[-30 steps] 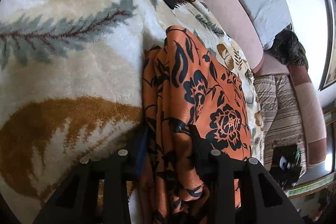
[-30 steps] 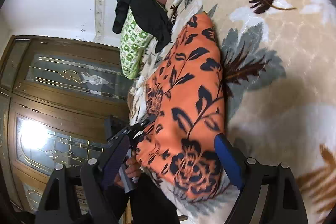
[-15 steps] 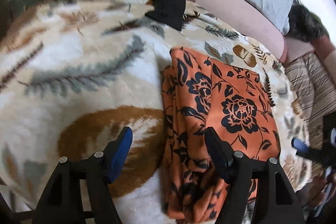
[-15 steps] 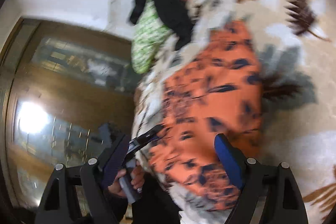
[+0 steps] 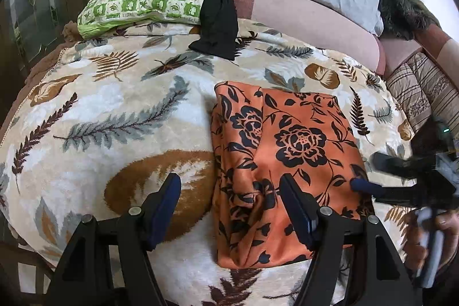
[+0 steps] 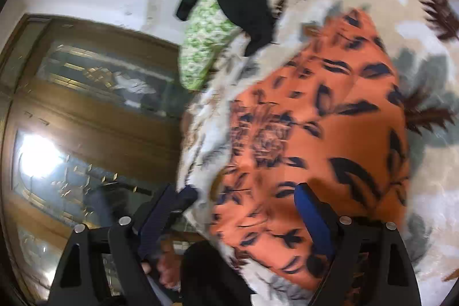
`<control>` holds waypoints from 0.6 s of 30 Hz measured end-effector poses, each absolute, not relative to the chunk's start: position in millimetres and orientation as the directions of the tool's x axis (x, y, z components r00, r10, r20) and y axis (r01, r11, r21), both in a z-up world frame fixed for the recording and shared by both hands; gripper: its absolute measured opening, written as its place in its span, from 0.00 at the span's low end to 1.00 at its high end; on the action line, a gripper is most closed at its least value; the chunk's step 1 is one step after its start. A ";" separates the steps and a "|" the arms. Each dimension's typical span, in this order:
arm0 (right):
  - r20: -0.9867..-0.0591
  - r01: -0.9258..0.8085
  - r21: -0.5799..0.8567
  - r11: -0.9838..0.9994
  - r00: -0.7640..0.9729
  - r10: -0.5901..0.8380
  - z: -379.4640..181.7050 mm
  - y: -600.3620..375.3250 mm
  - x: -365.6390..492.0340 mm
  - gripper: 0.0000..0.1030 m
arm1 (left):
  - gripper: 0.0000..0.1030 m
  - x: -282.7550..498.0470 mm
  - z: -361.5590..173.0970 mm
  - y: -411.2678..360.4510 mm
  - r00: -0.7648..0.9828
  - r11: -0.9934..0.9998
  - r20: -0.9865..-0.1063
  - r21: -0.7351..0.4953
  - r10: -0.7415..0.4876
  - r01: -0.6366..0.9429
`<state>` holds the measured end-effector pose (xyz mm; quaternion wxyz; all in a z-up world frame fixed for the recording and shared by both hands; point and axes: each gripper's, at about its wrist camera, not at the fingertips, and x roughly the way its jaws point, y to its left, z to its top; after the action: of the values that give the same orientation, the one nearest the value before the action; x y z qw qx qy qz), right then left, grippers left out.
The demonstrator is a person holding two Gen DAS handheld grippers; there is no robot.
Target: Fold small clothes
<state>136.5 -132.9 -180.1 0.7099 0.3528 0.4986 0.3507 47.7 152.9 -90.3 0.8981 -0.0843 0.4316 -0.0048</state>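
We see the folded orange floral garment (image 5: 287, 151) lying flat on the leaf-patterned blanket (image 5: 100, 116), well short of the green pillow (image 5: 143, 2). Above the garment's near edge, our left gripper (image 5: 229, 208) has just opened, fingers apart and empty. The right gripper (image 6: 232, 208) is also spread wide, clamping nothing.

We see the left view sharp and evenly lit; the right is motion-blurred, with window glare (image 6: 37, 154); fisheye edges curve darkly.

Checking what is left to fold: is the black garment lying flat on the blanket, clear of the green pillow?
No, the black garment is draped over the green pillow, hanging onto the blanket.
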 end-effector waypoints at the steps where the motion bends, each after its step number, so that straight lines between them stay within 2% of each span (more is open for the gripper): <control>1: -0.451 -0.126 0.862 0.491 0.254 0.856 -185.5 -135.4 136.7 0.85 | 0.70 46.7 -90.0 151.5 0.627 0.986 -0.775 -0.152 -0.078 -0.066; 7: -0.372 -0.257 0.861 0.438 0.268 0.889 -154.0 -140.9 115.0 0.85 | 0.70 42.8 -93.0 139.8 0.626 0.989 -0.777 -0.134 -0.069 -0.057; 9: -0.420 -0.197 0.858 0.475 0.266 0.868 -174.6 -142.9 124.0 0.85 | 0.70 49.6 -109.4 136.4 0.588 0.993 -0.808 -0.102 -0.042 -0.068; 10: -0.429 -0.153 0.868 0.473 0.247 0.869 -186.9 -141.7 128.1 0.85 | 0.70 57.1 -128.4 136.0 0.538 0.995 -0.843 -0.046 0.007 -0.085; 11: -0.390 -0.114 0.898 0.424 0.234 0.890 -197.9 -144.0 130.6 0.85 | 0.71 61.6 -144.5 138.0 0.493 0.995 -0.869 -0.016 0.034 -0.097; 13: -0.361 -0.126 0.908 0.401 0.255 0.897 -185.7 -148.9 125.9 0.85 | 0.72 57.0 -153.5 152.2 0.485 0.985 -0.874 -0.114 -0.036 -0.133; 16: -0.343 -0.222 0.885 0.408 0.281 0.896 -158.2 -160.3 114.3 0.85 | 0.71 49.6 -130.8 155.8 0.544 0.982 -0.838 -0.134 -0.042 -0.131; 18: -0.373 -0.226 0.865 0.448 0.310 0.875 -155.4 -177.9 115.0 0.85 | 0.71 52.3 -118.7 157.5 0.584 0.981 -0.809 -0.158 -0.065 -0.110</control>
<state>115.0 -177.9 -155.5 0.7236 0.3623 0.4478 0.3802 52.3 157.5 -118.7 0.8848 -0.0961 0.4557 0.0130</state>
